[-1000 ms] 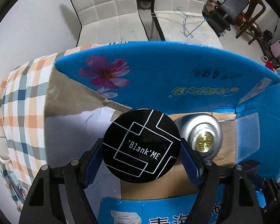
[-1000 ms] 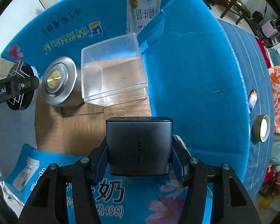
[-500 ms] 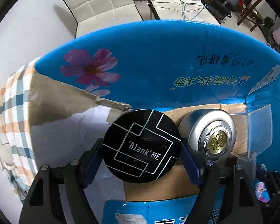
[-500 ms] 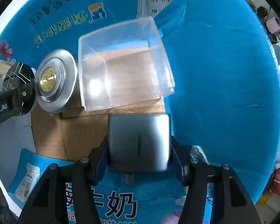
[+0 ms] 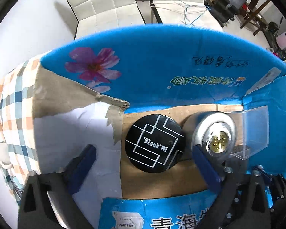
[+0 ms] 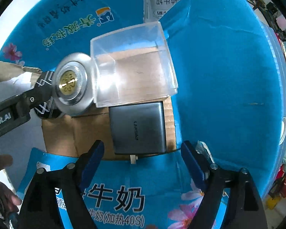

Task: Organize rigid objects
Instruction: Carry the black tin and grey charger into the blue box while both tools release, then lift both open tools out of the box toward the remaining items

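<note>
In the box (image 5: 181, 87): black disc (image 5: 154, 143); grey charger (image 6: 138, 126); both grippers spread

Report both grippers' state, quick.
Left gripper: jaws open, holding nothing; the black round disc lies in the box between them.
Right gripper: jaws open, holding nothing; the grey charger lies in the box ahead.

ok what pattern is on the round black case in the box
Thin white angular lines around the words 'Blank'ME on the round black case, clearest in the left wrist view.
</note>
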Demonstrator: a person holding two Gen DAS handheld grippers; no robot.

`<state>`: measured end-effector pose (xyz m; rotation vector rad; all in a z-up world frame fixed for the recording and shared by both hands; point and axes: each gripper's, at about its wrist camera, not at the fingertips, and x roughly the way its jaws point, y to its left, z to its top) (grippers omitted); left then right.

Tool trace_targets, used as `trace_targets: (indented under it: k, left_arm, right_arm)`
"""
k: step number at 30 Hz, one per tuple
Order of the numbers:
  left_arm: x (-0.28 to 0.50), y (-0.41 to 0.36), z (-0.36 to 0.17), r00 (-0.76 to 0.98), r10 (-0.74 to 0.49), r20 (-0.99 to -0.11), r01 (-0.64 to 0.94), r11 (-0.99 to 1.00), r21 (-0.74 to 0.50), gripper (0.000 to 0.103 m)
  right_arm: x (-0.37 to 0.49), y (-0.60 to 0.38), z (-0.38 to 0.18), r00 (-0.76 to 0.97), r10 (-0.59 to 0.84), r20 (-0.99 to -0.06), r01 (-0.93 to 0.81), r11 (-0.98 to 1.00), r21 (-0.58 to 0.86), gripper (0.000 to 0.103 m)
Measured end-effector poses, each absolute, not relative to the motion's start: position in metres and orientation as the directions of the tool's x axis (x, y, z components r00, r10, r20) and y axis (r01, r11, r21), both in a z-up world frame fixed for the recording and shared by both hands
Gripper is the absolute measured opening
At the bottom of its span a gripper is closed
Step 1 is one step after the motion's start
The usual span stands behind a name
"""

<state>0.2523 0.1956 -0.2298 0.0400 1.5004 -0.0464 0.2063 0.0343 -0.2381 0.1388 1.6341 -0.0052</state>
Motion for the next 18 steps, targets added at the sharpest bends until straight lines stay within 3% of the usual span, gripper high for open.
trace_targets:
  k: [18]
  left_arm:
    - [0.186,0.211,-0.163,0.194,-0.05,-0.98,-0.01,0.999,-0.053,0.103]
  right_arm:
    - [0.177,0.042,-0.14,0.08,0.072,-0.994,-0.022,0.997,0.07,0.085]
